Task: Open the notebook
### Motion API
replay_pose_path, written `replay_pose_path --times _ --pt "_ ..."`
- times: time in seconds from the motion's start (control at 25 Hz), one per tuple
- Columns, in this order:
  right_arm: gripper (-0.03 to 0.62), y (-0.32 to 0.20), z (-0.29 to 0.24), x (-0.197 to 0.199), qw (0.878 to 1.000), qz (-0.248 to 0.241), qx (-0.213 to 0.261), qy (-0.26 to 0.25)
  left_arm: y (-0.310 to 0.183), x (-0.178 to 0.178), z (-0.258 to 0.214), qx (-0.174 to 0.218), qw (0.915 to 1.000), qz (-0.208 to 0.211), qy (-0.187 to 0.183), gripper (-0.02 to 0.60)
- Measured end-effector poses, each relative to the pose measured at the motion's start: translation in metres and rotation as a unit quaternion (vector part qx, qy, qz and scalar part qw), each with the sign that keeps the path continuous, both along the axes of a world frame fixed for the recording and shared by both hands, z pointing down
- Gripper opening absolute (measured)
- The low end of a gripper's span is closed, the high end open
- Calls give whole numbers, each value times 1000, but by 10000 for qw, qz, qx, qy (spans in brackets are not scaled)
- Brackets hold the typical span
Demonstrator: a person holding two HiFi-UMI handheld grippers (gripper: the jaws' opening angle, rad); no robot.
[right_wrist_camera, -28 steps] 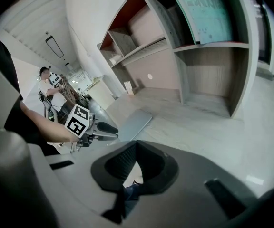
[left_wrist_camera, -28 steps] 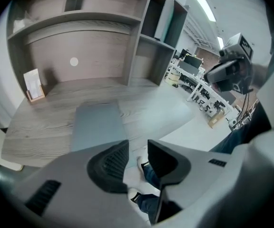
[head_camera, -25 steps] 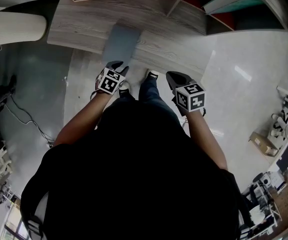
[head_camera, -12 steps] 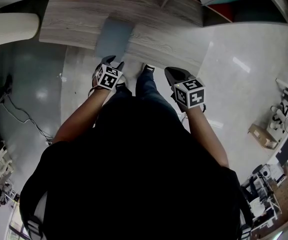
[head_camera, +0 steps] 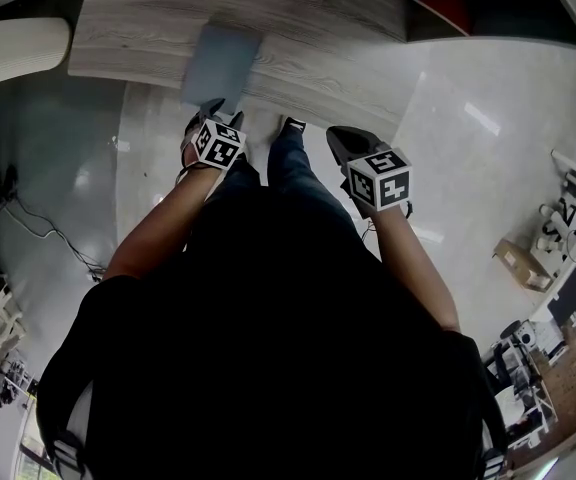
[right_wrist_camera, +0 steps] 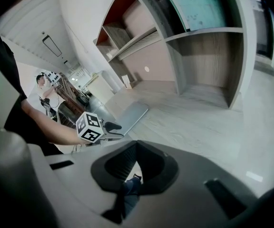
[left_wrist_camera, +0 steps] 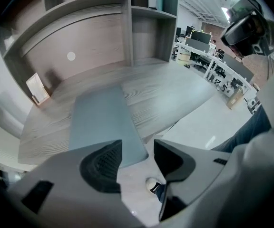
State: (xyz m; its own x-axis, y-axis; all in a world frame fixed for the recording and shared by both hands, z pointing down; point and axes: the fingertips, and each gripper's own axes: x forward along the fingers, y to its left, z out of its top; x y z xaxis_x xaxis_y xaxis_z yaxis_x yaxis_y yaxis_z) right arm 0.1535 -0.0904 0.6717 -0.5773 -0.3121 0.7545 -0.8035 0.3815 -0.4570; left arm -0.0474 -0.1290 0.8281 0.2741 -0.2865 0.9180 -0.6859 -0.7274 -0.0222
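A closed grey-blue notebook [head_camera: 218, 56] lies flat on the wooden desk [head_camera: 308, 23], and its near corner juts over the desk's front edge. My left gripper [head_camera: 212, 114] points steeply down at that near edge. In the left gripper view the notebook [left_wrist_camera: 100, 120] fills the middle. The left gripper [left_wrist_camera: 138, 148] has just been opening its jaws, which stand wide. The notebook's near corner shows by the left jaw, and no pad presses on it. My right gripper [head_camera: 340, 143] hangs off to the right over the floor. The right gripper [right_wrist_camera: 136, 148] is shut and empty.
A small white card [left_wrist_camera: 37, 88] leans at the back left of the desk. Shelf compartments [left_wrist_camera: 146, 23] rise behind the desk. The person's legs and shoes [head_camera: 286, 133] stand on the pale floor under the desk edge. A cardboard box [head_camera: 516, 260] lies on the floor at the right.
The left gripper has sunk a little at the notebook's near edge. The right gripper has kept its place. The head view has shifted slightly.
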Motion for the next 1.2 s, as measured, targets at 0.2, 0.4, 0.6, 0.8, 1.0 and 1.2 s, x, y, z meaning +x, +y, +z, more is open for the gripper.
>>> replay_pose_path --times 0.2,0.4,0.6,0.8,1.0,1.2 --pt "0 -1 4 -1 10000 -62 -42 9 -1 -1 9 81 9997 7 -210 218" --pt "0 1 6 -2 9999 -121 -68 -34 -4 -2 13 201 9990 -14 -392 218" --pt "0 -1 6 -5 9998 -152 -68 -65 -6 -4 18 250 9981 -15 -571 218" --pt "0 1 6 -2 9998 -150 -77 -70 -5 -3 17 271 9976 -22 -640 216" --pt "0 1 4 -1 9999 -96 -43 -76 -5 -4 16 243 9977 -2 -635 212" --pt "0 3 5 0 9999 -71 -29 -74 -3 -1 14 229 9980 96 -587 181"
